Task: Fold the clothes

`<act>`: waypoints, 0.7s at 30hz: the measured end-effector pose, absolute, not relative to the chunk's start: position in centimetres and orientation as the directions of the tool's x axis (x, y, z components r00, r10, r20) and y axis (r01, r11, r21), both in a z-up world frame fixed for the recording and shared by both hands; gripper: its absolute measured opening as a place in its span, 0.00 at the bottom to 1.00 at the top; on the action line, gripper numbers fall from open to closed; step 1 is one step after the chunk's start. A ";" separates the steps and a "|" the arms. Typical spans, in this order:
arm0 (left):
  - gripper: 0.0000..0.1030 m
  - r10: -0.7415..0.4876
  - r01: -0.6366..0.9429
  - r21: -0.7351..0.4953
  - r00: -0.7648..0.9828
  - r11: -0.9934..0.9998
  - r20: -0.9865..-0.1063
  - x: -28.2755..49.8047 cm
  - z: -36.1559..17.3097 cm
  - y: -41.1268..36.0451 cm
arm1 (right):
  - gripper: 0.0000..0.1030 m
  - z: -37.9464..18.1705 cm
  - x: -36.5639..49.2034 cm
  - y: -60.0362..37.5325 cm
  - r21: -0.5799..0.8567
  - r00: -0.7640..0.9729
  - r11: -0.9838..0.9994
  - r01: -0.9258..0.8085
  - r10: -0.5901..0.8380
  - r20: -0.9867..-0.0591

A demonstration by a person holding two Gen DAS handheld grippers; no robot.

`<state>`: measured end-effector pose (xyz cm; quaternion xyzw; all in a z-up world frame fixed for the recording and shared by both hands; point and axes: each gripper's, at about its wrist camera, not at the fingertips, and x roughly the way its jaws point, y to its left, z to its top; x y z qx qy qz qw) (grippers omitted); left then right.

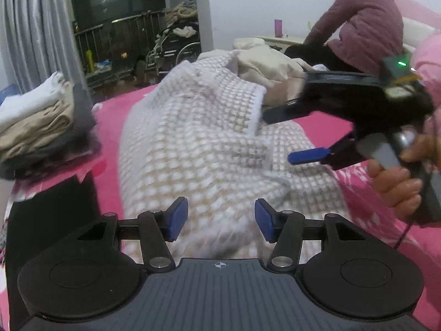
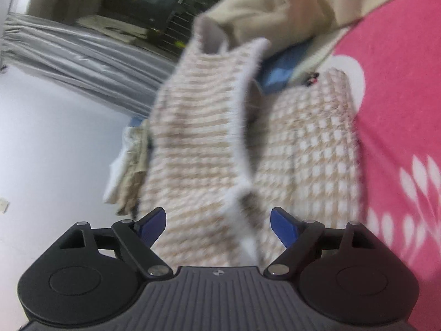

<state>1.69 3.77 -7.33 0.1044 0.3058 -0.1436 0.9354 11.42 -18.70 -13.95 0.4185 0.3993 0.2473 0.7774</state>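
A beige-and-white checked knit garment (image 1: 198,143) lies on the pink bed sheet (image 1: 110,121), blurred by motion. It also shows in the right wrist view (image 2: 306,149), where one flap (image 2: 201,115) stands raised. My left gripper (image 1: 219,219) is open just above the near part of the garment, holding nothing. My right gripper (image 1: 286,135) is open at the garment's right edge, its blue pad (image 1: 308,155) over the cloth. In its own view the right gripper (image 2: 217,227) is open with the white-edged flap between its fingers.
A stack of folded clothes (image 1: 41,121) sits at the left on the bed. A cream garment pile (image 1: 264,63) lies behind the knit. A black cloth (image 1: 49,215) lies at the near left. A person in a mauve jacket (image 1: 363,19) sits at the back right.
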 end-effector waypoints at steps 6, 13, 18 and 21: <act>0.55 -0.200 0.325 0.100 0.766 0.940 -0.610 2.1 -8.4 4.6 | 0.90 -14.8 12.6 -17.0 0.894 0.444 0.424 -0.146 0.836 -0.323; 0.59 -0.206 0.286 0.036 0.766 0.958 -0.609 1.4 -8.5 6.2 | 0.90 -14.1 8.5 -17.9 0.946 0.362 0.219 -0.238 0.924 -0.123; 0.62 -0.235 0.306 0.023 0.775 0.952 -0.586 0.2 -7.6 6.6 | 0.90 -13.3 7.5 -17.8 0.914 0.379 0.332 -0.232 0.896 -0.229; 0.65 -0.245 0.323 0.033 0.776 0.946 -0.580 -0.4 -7.3 6.2 | 0.85 -13.5 8.5 -17.1 0.877 0.413 0.446 -0.180 0.843 -0.344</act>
